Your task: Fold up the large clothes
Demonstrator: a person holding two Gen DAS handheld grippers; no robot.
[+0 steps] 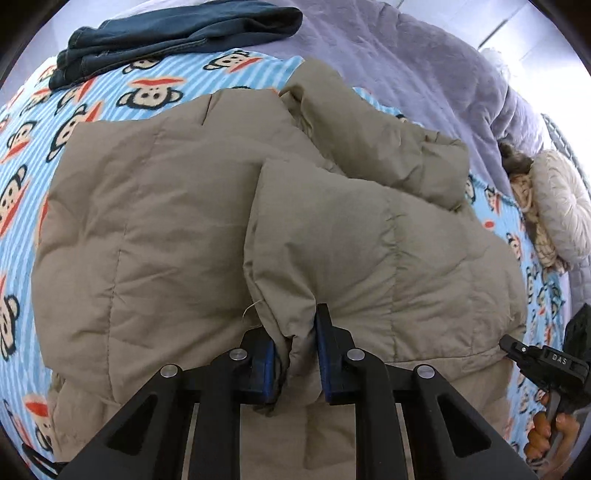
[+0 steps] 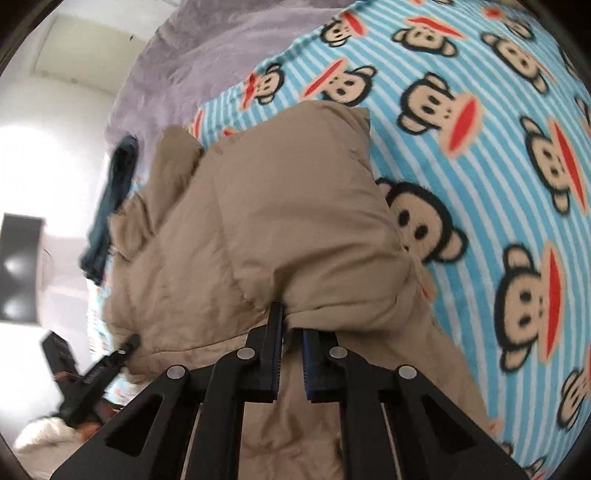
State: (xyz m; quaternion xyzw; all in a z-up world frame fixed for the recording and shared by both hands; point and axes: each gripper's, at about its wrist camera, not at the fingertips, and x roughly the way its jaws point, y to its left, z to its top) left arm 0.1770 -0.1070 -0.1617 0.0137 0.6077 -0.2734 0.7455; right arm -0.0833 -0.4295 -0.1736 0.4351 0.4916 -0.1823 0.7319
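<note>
A large beige quilted down jacket (image 1: 155,221) lies on a blue striped monkey-print blanket (image 1: 33,147). One part is folded over the body. My left gripper (image 1: 295,332) is shut on the near hem of that folded part. My right gripper (image 2: 293,325) is shut on another edge of the jacket (image 2: 277,206) and lifts it a little. The right gripper also shows at the right edge of the left wrist view (image 1: 509,341). The left gripper shows at the lower left of the right wrist view (image 2: 129,343).
Folded dark blue jeans (image 1: 177,33) lie at the far side of the blanket. A lilac fluffy blanket (image 1: 406,66) covers the bed beyond. A round cream cushion (image 1: 561,203) and a doll (image 1: 521,181) lie at the right.
</note>
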